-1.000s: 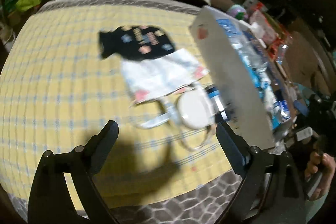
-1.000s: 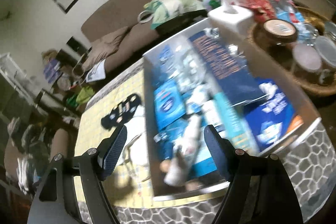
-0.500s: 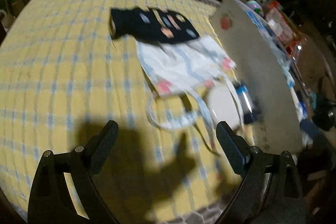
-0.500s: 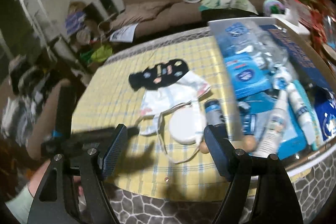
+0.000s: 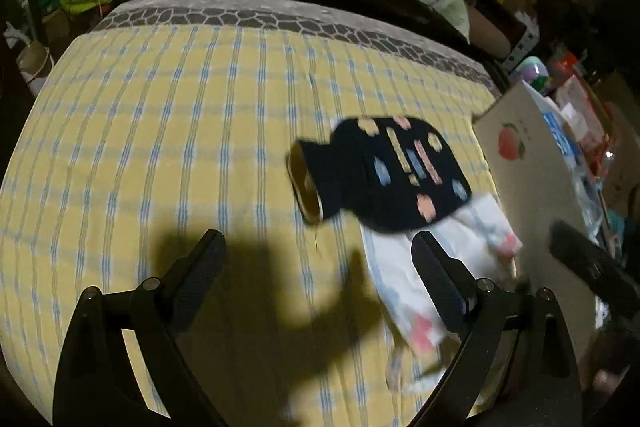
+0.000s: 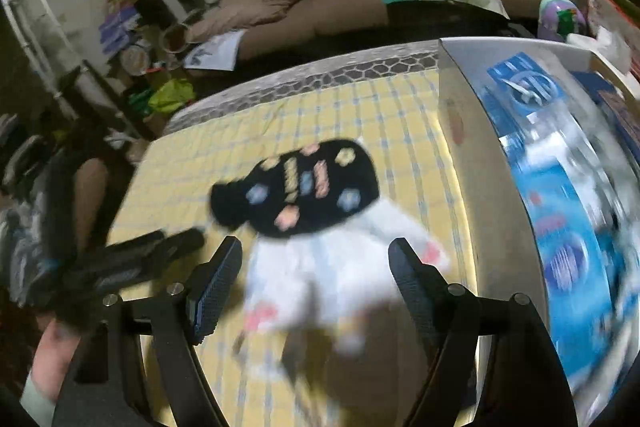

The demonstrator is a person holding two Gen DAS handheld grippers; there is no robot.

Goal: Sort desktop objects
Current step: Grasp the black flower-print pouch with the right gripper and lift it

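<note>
Both tongs are sweeping away from the box (image 6: 480,163) toward the black pouch (image 5: 392,175) and white bag (image 6: 340,279), which are looming larger. The left tongs (image 6: 132,259) are now showing in the right view.

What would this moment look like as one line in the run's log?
stage: approach | left claw: open, empty | right claw: open, empty | below: black patterned pouch overlapping white bag | box: beside them
</note>
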